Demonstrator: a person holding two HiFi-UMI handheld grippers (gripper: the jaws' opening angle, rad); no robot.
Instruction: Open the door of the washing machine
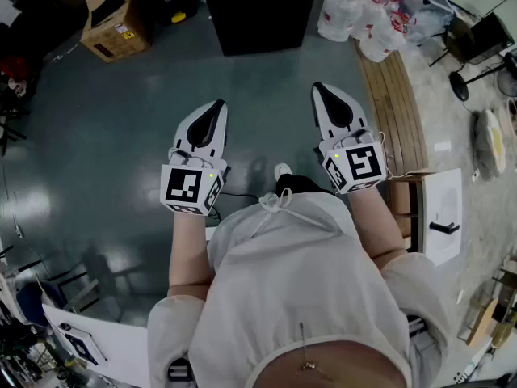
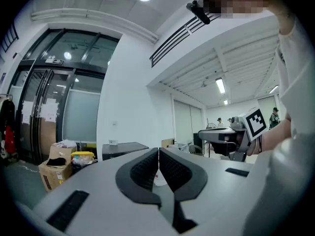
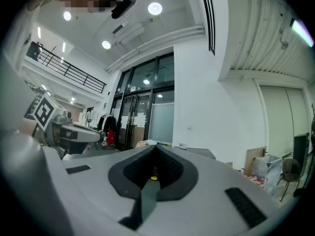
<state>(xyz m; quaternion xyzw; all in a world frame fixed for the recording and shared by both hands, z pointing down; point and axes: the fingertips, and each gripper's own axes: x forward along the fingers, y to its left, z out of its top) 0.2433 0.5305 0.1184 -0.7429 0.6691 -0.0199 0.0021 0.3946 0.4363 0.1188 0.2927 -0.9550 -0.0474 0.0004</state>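
No washing machine can be made out for sure in any view. A black box-shaped unit (image 1: 258,10) stands on the floor ahead of both grippers; in the left gripper view it shows as a dark cabinet (image 2: 123,150) against the white wall. My left gripper (image 1: 220,105) is held level over the teal floor, its jaws shut with nothing between them (image 2: 158,152). My right gripper (image 1: 317,88) is level beside it, a little further forward, also shut and empty (image 3: 156,147). Both are well short of the black unit.
A cardboard box (image 1: 113,18) sits at the far left by the black unit. White bags (image 1: 363,14) lie at the far right. A wooden bench (image 1: 396,107) runs along the right side, with a black stool (image 1: 477,47) beyond it. Glass doors (image 2: 49,97) stand at the left.
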